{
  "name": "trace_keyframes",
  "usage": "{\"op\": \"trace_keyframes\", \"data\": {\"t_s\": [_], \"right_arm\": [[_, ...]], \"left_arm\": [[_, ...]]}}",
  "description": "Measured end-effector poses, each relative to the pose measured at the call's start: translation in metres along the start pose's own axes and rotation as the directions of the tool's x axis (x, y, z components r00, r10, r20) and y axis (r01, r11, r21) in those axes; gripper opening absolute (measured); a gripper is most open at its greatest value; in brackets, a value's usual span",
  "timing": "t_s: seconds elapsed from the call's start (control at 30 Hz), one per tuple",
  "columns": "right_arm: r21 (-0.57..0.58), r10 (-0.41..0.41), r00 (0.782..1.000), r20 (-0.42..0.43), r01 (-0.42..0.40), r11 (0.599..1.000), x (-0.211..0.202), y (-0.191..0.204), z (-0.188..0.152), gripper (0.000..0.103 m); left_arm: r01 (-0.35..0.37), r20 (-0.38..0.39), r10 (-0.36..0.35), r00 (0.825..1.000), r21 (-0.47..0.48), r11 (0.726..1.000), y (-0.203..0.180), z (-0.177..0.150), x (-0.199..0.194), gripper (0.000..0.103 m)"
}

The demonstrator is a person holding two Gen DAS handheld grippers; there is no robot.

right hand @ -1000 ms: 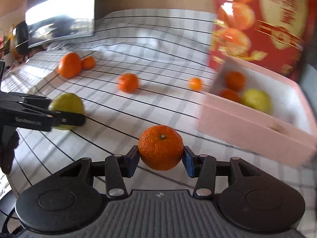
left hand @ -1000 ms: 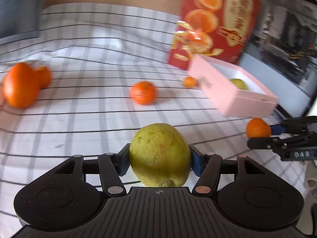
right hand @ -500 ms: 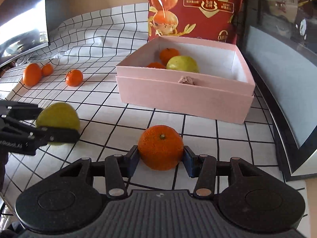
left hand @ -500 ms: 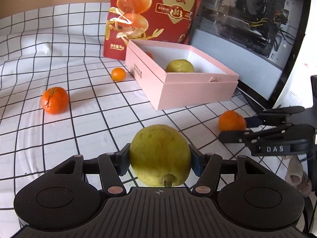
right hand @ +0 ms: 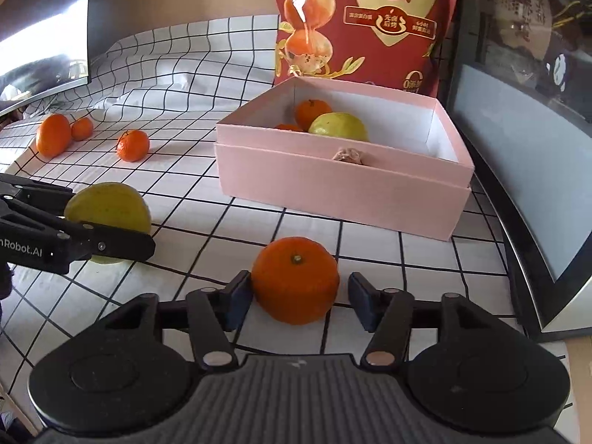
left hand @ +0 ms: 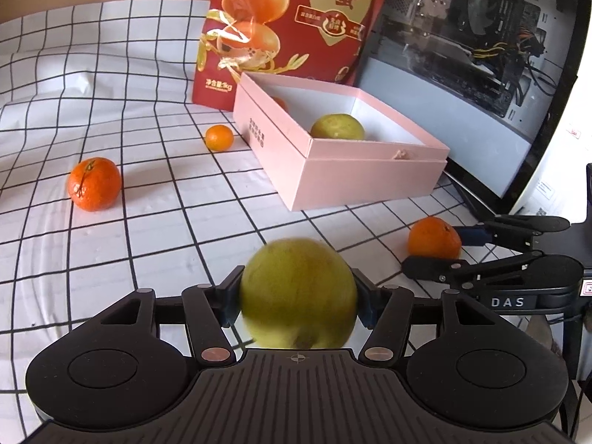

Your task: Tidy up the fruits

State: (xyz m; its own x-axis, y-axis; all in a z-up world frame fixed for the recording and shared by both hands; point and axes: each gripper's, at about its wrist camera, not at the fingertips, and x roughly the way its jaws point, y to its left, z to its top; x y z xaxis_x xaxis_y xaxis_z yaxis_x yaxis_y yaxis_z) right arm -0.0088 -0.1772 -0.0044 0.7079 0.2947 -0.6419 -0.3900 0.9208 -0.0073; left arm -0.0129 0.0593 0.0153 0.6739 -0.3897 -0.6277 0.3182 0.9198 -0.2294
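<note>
Left gripper (left hand: 298, 292) fingers pinching the blurred yellow-green round pear (left hand: 298, 292), just above the counter's white black-grid cloth (left hand: 155, 229). Right gripper (right hand: 295, 294) fingers spread: the round orange tangerine (right hand: 295, 280) sits between them on the cloth, with a gap at the right pad (right hand: 360, 298). Open pink cardboard box (right hand: 340, 181) ahead holds another pear (right hand: 338, 127) and tangerines.

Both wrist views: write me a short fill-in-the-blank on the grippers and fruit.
1. The left gripper is shut on a ___ fruit.
2. The right gripper has its jaws around the orange, and they stand ___.
3. The pink box sits in front of a ___ bag.
Missing: green; open; red.
</note>
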Motion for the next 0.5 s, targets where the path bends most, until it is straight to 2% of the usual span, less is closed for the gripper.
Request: {"op": "trace_keyframes", "data": {"t_s": [0.13, 0.27, 0.43, 0.5], "right_arm": [[0.011, 0.008, 1.0, -0.009, -0.008, 1.0, 0.0008, -0.0026, 0.0005, 0.07], [0.023, -0.003, 1.0, -0.024, 0.004, 1.0, 0.0023, -0.005, -0.0003, 0.086], [0.02, -0.004, 0.999, -0.037, 0.005, 1.0, 0.0041, -0.0066, -0.0001, 0.093], [0.019, 0.005, 0.999, -0.048, -0.004, 1.0, 0.0061, -0.0077, 0.0006, 0.1]], "left_arm": [[-0.001, 0.012, 0.001, 1.0, -0.005, 1.0, -0.0016, -0.0001, 0.0026, 0.066], [-0.01, 0.017, 0.01, 1.0, 0.006, 1.0, -0.0047, -0.0006, 0.0038, 0.066], [-0.028, 0.032, 0.028, 0.999, 0.007, 1.0, -0.0072, -0.0024, 0.0048, 0.066], [-0.031, 0.032, 0.031, 0.999, 0.009, 0.999, -0.0074, -0.0023, 0.0049, 0.066]]}}
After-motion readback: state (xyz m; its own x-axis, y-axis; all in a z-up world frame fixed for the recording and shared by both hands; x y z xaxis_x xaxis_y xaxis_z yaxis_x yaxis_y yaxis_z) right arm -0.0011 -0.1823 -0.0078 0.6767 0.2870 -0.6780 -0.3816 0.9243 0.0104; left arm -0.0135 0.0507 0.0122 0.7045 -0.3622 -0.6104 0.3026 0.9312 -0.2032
